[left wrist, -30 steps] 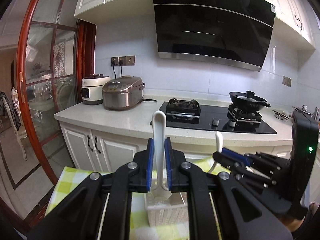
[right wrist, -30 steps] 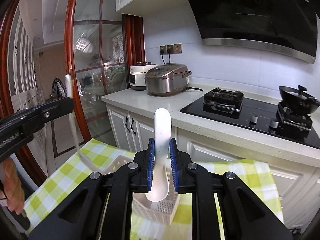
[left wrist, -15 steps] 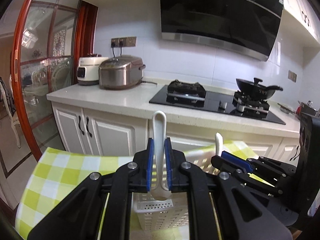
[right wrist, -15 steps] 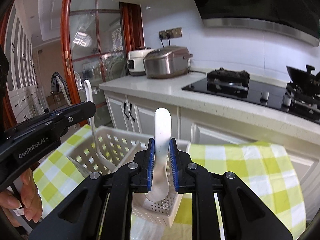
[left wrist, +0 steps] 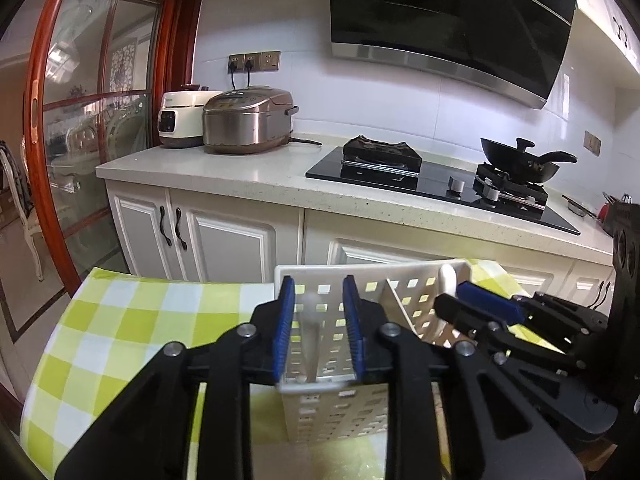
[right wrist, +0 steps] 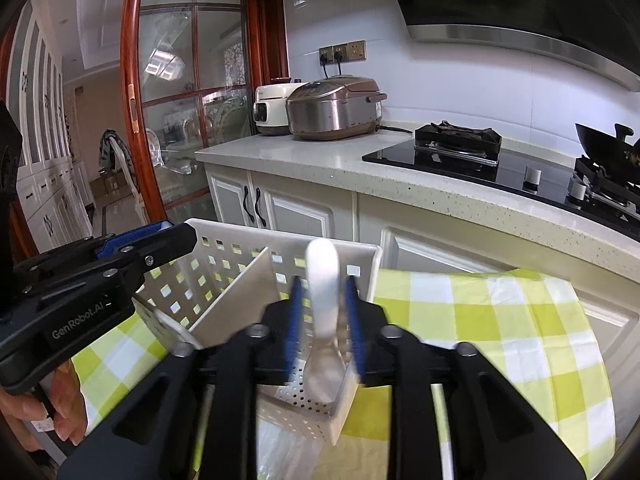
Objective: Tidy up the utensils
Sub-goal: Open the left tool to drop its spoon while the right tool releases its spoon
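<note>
Two spoons standing in the white basket (right wrist: 280,256)

Low centre of each frame: left gripper (left wrist: 319,332) spread, released around its blurred spoon (left wrist: 310,320); right gripper (right wrist: 322,320) also released, its spoon (right wrist: 323,304) loose between.

2 spoons (right wrist: 326,280), 1 caddy (right wrist: 362,258), 2 cookers (left wrist: 246,120).

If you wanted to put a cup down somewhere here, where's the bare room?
The checked cloth left of the basket is bare, and so is the counter between cooker and stove. The basket itself is crowded by both grippers.

Left tongs (left wrist: 318,322) parted; right tongs (right wrist: 323,312) parted.
</note>
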Tool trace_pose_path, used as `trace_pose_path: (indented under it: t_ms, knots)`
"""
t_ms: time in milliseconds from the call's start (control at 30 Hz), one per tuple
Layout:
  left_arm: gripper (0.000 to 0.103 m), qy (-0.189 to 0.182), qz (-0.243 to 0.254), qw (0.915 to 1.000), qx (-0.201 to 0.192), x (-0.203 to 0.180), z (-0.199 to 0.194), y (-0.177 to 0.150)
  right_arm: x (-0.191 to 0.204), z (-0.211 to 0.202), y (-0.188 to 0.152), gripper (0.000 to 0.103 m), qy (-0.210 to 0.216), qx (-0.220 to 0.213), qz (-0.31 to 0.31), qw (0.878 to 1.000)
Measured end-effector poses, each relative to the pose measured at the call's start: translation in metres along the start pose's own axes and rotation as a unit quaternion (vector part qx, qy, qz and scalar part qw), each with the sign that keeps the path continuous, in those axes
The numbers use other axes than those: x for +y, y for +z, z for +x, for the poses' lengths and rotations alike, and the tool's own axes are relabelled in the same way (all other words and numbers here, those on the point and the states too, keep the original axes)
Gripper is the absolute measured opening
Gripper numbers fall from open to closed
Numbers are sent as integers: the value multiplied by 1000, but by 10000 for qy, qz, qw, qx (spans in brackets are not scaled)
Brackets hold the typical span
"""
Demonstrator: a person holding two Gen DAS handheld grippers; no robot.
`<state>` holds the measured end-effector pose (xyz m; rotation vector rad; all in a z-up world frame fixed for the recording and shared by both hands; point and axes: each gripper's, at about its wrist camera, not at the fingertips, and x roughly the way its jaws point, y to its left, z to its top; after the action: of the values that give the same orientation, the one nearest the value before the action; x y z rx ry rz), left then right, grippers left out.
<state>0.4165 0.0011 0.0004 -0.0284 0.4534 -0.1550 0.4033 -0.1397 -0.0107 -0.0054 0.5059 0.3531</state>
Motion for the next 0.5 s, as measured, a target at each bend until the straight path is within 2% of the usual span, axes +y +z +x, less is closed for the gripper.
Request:
trace_pose_path:
  t_ms: [133,300,433,500]
  knots:
    - [49,89,-43,9998,-180,1,-21,1,0,-15,5,35,-82,-83,-3,9999]
    - [66,227,-247,9986,-410,10,-62,1,-3,-48,6,35,-162,-231,24,9996]
    - [81,309,-450,9976,-437,16,-94,-11,1,-74,-5,35,-152,-203,70,9997]
    - [86,379,-521,9972,-384,18,-110,-23,6,-84,-15,35,-139,-122,68,9998]
